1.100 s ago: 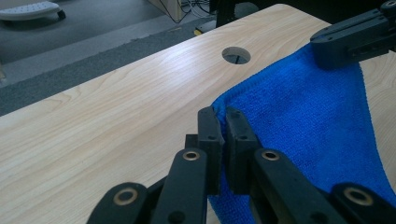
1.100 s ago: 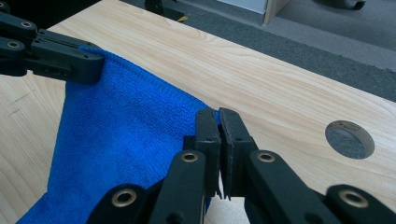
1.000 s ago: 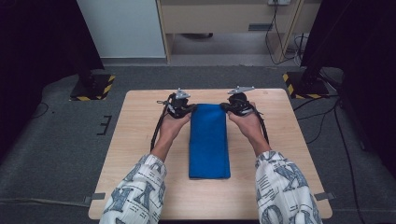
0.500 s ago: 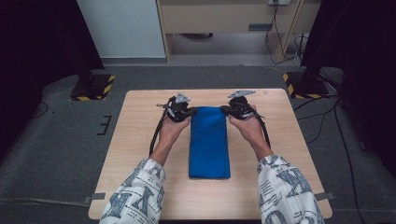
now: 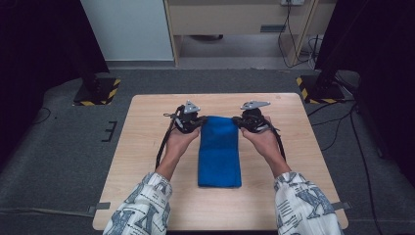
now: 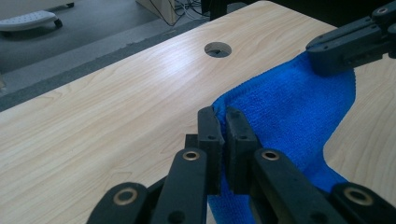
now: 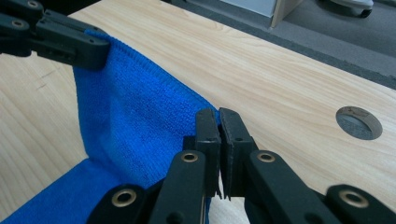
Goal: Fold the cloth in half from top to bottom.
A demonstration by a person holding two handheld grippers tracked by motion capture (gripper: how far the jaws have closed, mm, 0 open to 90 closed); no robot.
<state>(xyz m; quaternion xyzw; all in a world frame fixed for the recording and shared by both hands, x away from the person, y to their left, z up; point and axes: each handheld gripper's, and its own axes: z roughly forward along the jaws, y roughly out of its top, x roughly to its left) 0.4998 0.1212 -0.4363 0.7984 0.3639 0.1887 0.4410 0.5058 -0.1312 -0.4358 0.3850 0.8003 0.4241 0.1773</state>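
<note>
From the high view, a blue towel (image 5: 219,152) lies lengthwise down the middle of the wooden table (image 5: 147,147), its far end lifted off the wood between the left gripper (image 5: 188,120) and the right gripper (image 5: 250,120), each at one far corner; whether the jaws pinch the cloth cannot be told from here. The left gripper view gives the detail: its own jaws are pressed together on the towel's (image 6: 285,112) corner edge, the cloth sags toward the table behind them, the other gripper bites the opposite corner at upper right, and a round cable hole (image 6: 218,48) sits in the tabletop beyond. The right gripper view shows the same from the other side: jaws clamped on its corner of the towel (image 7: 135,126), fabric stretched across to the left gripper (image 7: 70,44) at upper left.
</note>
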